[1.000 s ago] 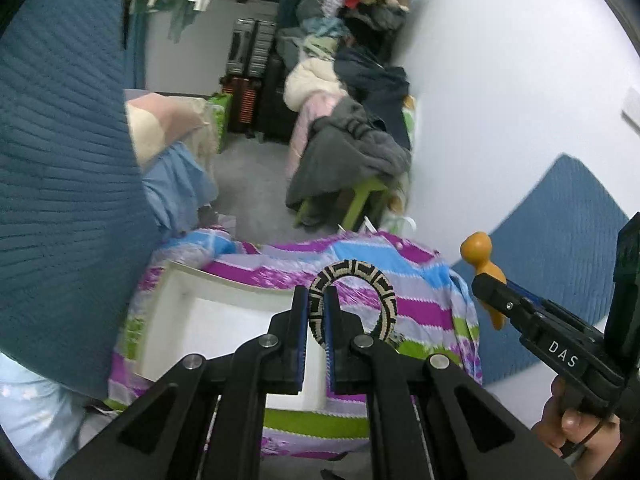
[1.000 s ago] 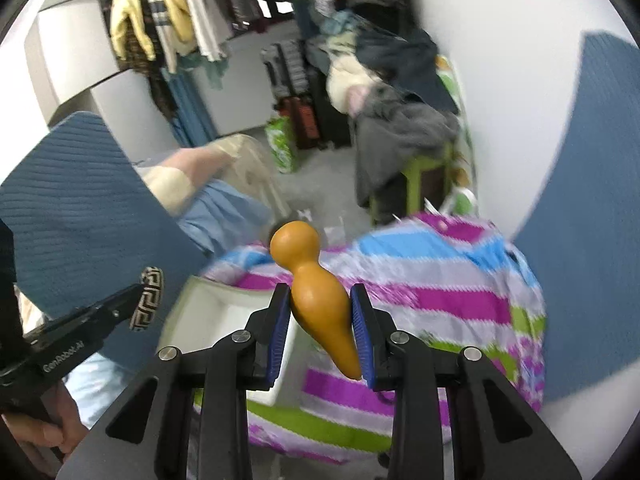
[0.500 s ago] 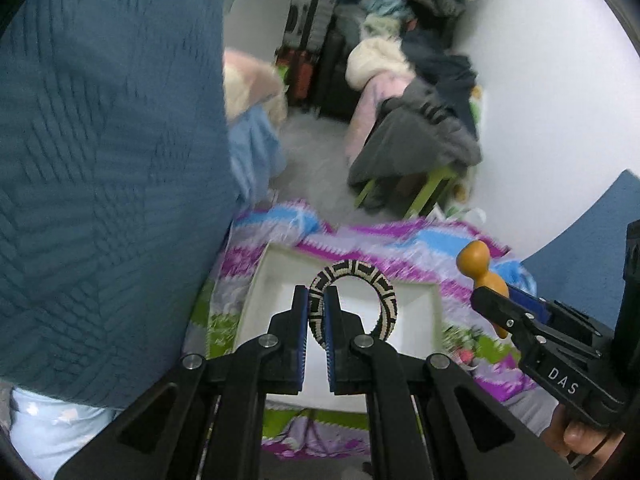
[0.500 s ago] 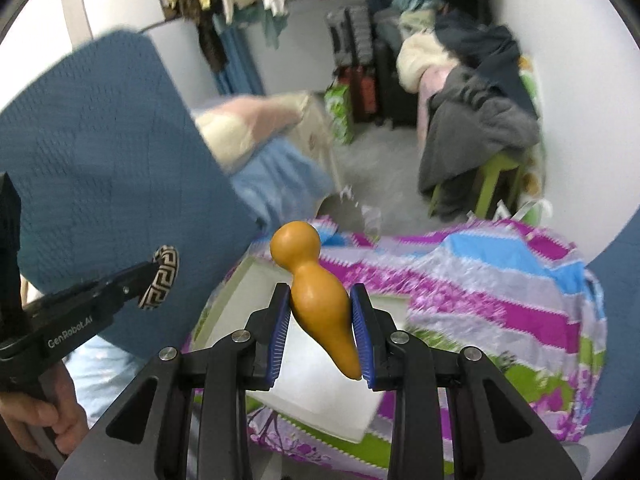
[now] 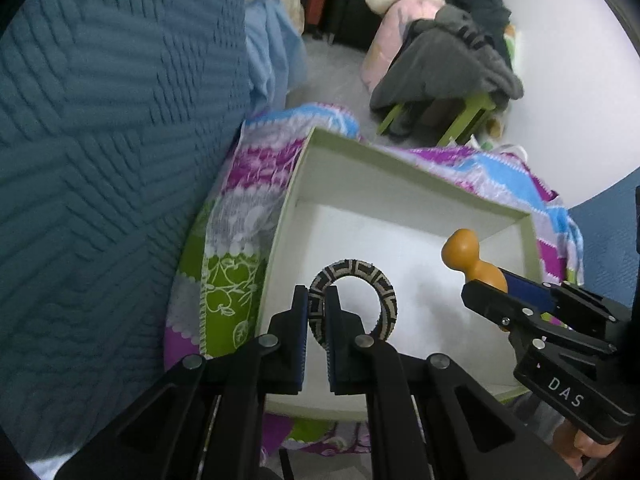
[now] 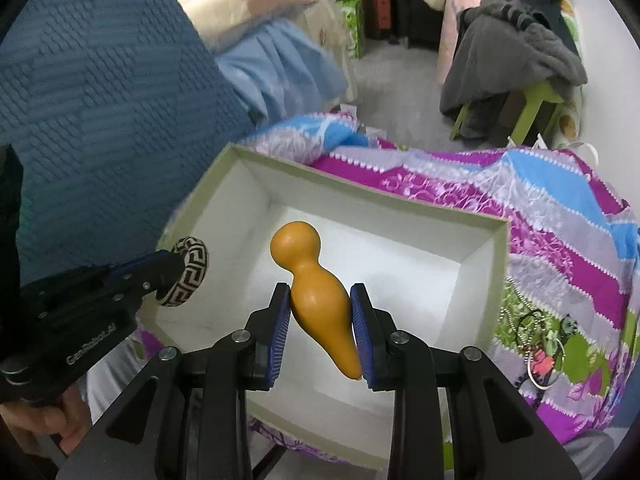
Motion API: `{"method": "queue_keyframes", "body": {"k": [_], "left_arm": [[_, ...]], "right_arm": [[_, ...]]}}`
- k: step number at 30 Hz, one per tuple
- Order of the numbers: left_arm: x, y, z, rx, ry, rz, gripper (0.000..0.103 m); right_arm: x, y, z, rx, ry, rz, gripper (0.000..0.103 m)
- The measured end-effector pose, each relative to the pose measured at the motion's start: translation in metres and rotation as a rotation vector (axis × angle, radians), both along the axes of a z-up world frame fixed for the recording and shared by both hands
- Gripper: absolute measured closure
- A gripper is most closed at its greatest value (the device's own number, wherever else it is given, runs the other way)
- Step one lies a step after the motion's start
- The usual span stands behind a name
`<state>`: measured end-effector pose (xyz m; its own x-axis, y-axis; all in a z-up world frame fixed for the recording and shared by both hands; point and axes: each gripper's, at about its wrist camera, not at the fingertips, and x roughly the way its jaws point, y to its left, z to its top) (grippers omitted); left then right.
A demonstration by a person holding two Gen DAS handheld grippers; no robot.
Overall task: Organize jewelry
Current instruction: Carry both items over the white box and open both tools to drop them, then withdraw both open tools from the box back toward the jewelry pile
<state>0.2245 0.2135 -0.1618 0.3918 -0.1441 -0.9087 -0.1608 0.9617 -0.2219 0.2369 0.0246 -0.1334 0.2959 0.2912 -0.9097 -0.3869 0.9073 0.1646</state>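
Note:
My left gripper [image 5: 316, 304] is shut on a black-and-cream patterned bangle [image 5: 360, 276] and holds it above the open white box [image 5: 400, 176]. My right gripper [image 6: 322, 300] is shut on an orange gourd-shaped piece [image 6: 312, 276], also above the box [image 6: 360, 190]. The bangle also shows in the right wrist view [image 6: 190, 268], over the box's left rim. The gourd also shows in the left wrist view [image 5: 468, 252], at the box's right side. The box inside looks bare.
The box sits on a striped purple, blue and green cloth [image 6: 560, 232]. A bead chain and small trinkets [image 6: 536, 344] lie on the cloth right of the box. A blue textured cushion [image 5: 100, 140] stands to the left. A green stool with piled clothes [image 5: 452, 80] is behind.
Both grippers have moved forward and down over the white box, which now fills the middle of both views. Each keeps its hold on its piece.

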Motion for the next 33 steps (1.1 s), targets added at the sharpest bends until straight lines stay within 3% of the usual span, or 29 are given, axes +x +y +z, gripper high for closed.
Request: {"method": "queue_keyframes", "body": {"k": [5, 10, 12, 16, 17, 19, 20, 33], "left_arm": [[0.004, 0.004, -0.014, -0.016, 0.023, 0.005, 0.097], [0.003, 0.000, -0.003, -0.026, -0.006, -0.005, 0.095], [0.003, -0.001, 0.002, -0.035, -0.011, -0.007, 0.095], [0.001, -0.005, 0.016, -0.039, -0.024, 0.007, 0.091], [0.001, -0.006, 0.020, -0.038, -0.027, 0.012, 0.086], [-0.004, -0.008, 0.034, -0.033, -0.056, 0.026, 0.055], [-0.007, -0.009, 0.043, -0.020, -0.081, 0.038, 0.052], [-0.055, -0.031, 0.165, 0.025, -0.292, 0.053, 0.051]], "right_arm": [[0.002, 0.006, -0.020, -0.030, 0.038, 0.019, 0.076], [0.004, 0.005, -0.025, -0.030, 0.059, 0.024, 0.075], [0.005, 0.002, -0.022, -0.030, 0.055, 0.016, 0.064], [0.004, -0.003, -0.011, -0.013, 0.060, 0.023, 0.062], [0.002, -0.006, -0.004, -0.002, 0.051, 0.023, 0.062], [0.001, -0.011, 0.008, 0.007, 0.024, 0.021, 0.062], [0.000, -0.013, 0.017, 0.008, 0.005, 0.023, 0.062], [-0.034, -0.039, 0.134, 0.061, -0.276, 0.038, 0.061]]}}
